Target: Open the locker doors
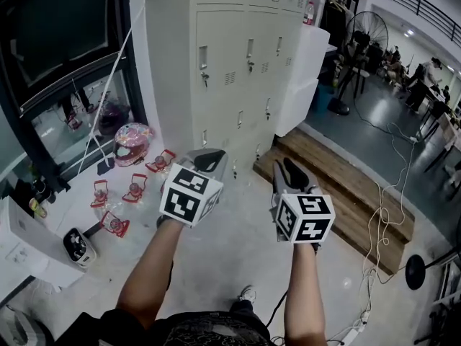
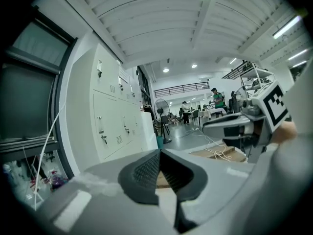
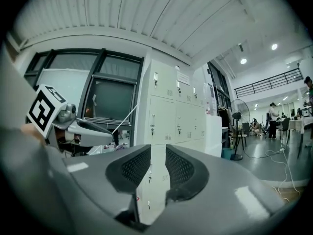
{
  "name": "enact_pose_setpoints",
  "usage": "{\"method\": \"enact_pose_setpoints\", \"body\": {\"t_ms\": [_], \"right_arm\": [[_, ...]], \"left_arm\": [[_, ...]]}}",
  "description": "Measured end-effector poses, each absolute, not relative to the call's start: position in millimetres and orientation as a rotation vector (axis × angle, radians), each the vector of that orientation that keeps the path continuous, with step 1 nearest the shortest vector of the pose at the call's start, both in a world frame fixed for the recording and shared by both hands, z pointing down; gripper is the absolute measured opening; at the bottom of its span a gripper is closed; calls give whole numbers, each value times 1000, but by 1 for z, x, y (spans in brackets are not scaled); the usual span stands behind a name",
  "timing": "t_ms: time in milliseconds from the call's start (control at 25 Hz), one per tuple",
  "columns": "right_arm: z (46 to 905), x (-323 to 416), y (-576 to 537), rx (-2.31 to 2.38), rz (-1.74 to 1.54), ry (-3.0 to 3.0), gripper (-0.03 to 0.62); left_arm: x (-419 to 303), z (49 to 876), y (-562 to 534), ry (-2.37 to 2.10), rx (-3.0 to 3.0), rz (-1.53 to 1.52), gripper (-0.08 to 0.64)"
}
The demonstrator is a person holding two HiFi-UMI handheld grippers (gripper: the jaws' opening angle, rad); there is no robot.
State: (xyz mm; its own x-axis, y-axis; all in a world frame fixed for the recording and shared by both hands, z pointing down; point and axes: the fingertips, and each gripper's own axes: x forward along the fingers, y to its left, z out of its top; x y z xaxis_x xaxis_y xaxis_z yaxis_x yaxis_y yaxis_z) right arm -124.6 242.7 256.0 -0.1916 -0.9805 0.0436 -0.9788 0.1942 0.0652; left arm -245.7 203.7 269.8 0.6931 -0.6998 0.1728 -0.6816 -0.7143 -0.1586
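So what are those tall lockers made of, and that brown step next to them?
The lockers look like painted sheet metal, pale cream with a smooth, even coat. Their doors have punched vent slots and small metal locks. The brown step looks like bare wood, probably planks, because long board lines run along it.

No readable text shows anywhere, not even on the lockers [image 1: 238, 56].
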Motion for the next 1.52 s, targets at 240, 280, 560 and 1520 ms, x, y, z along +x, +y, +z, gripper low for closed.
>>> {"method": "enact_pose_setpoints", "body": {"t_ms": [240,280,560,1520], "right_arm": [[238,-80,203,1912,-18,-2446,153],[236,-74,198,1900,-14,-2457,164],[232,-31,167,1836,8,-2495,257],[242,40,107,1698,69,-2594,357]], "left_arm": [[-203,248,169,1200,-2814,-259,0],[-196,247,165,1205,-2812,-254,0],[-157,242,135,1256,-2843,-227,0],[-83,261,82,1378,-2924,-305,0]]}}
